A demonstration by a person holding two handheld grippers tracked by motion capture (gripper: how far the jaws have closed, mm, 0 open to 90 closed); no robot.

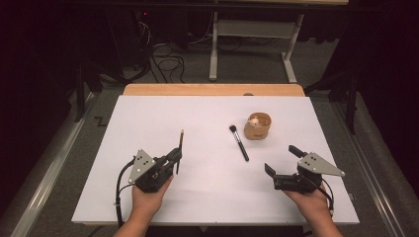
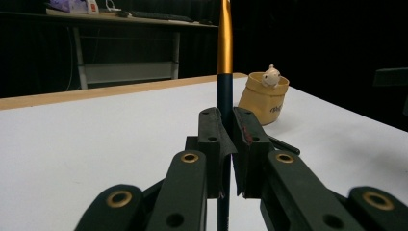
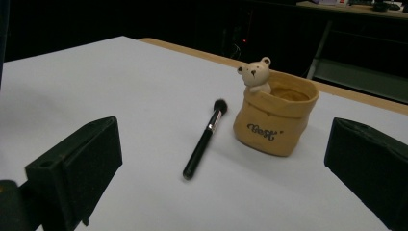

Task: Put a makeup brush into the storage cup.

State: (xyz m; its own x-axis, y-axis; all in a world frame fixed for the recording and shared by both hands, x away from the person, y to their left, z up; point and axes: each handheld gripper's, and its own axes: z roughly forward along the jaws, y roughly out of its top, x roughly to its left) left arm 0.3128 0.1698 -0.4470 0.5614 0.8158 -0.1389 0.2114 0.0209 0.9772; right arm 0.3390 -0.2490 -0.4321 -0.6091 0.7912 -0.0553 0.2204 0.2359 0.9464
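My left gripper (image 1: 176, 155) is shut on a thin brush (image 1: 180, 148) with a dark handle and an orange-gold upper part; in the left gripper view the brush (image 2: 224, 53) rises straight up from between the closed jaws. My right gripper (image 1: 284, 160) stands open over the table's right front with nothing between its pads (image 3: 79, 168). Ahead of it lies a black makeup brush (image 1: 239, 142) (image 3: 204, 140) flat on the table. Beside that stands a tan pot (image 1: 258, 126) (image 3: 275, 118) with a small bear figure on its rim.
The white table top (image 1: 148, 118) has a wooden strip along its far edge (image 1: 212, 89). Beyond it are a white desk frame (image 1: 252, 44), loose cables on the grey floor and dark surroundings.
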